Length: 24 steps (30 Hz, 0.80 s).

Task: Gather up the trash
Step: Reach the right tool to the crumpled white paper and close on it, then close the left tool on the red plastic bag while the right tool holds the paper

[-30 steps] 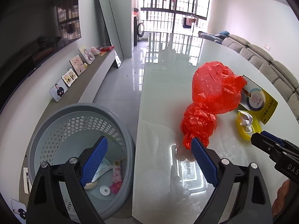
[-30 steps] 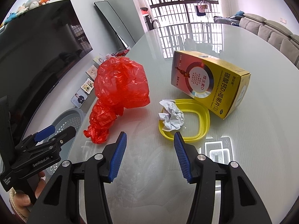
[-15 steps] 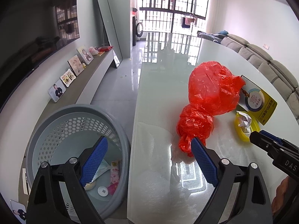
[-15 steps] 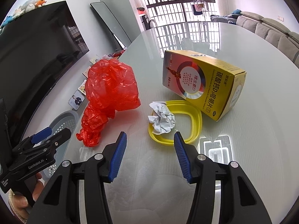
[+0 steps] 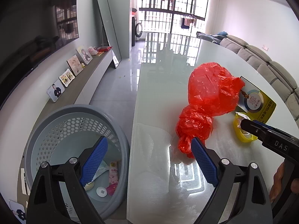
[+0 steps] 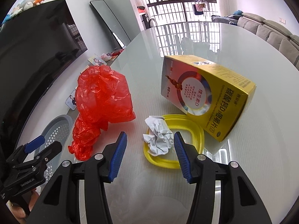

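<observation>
Right gripper [image 6: 148,150], fingers spread, flanks the paper wad [image 6: 158,142], seemingly untouched; left gripper [image 5: 149,158] spread at the table [image 5: 158,85] edge.

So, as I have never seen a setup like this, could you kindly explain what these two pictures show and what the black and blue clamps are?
There is no robot here: a person holds a hand-operated two-finger clamp in each hand, and each clamp carries a wide-angle camera looking along its fingers. One picture comes from the left gripper, the other from the right gripper. Both are open and hold nothing.

On the glossy table lie a crumpled red plastic bag, a yellow box, a yellow lid and a ball of white paper resting on the lid's edge. The right gripper is lined up with that paper. Beside the table stands a grey basket, which already holds some trash.
</observation>
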Available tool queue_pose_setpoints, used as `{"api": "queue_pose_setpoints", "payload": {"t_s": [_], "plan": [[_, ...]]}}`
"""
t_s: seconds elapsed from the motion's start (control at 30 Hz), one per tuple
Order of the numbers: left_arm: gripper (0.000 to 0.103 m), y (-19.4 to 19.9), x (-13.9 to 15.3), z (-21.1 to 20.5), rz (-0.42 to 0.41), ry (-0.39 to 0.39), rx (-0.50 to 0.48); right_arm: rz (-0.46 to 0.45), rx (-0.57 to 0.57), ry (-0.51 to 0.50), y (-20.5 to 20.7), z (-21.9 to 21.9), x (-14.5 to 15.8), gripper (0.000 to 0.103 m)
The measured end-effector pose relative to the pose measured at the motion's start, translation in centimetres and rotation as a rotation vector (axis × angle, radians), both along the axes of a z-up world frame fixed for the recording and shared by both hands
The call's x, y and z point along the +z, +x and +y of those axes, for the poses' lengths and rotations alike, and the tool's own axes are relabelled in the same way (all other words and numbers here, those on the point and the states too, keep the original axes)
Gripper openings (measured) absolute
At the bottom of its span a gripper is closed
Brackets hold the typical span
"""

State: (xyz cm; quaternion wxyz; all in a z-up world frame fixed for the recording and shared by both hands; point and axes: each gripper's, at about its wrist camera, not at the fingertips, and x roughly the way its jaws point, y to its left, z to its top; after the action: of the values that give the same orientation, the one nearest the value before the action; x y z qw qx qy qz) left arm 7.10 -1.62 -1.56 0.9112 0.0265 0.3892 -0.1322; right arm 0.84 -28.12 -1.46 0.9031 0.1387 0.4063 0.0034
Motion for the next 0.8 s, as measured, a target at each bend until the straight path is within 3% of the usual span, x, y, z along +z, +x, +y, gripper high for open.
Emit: {"api": "queue_pose_setpoints", "payload": {"t_s": [0.1,0.4,0.8], "plan": [[0.089,-0.1,0.0,0.1,0.000,-0.002,0.001,0.014,0.001,-0.001,0.7,0.0,-0.3,0.049],[0.089,-0.4,0.1,-0.1,0.005,-0.004,-0.004,0.025,0.010,0.006,1.3,-0.1,-0.7,0.028],[0.089,-0.7,0.2,-0.6,-0.002,0.001,-0.011,-0.036,0.000,0.029,-1.7,-0.5,0.8,0.027]]}}
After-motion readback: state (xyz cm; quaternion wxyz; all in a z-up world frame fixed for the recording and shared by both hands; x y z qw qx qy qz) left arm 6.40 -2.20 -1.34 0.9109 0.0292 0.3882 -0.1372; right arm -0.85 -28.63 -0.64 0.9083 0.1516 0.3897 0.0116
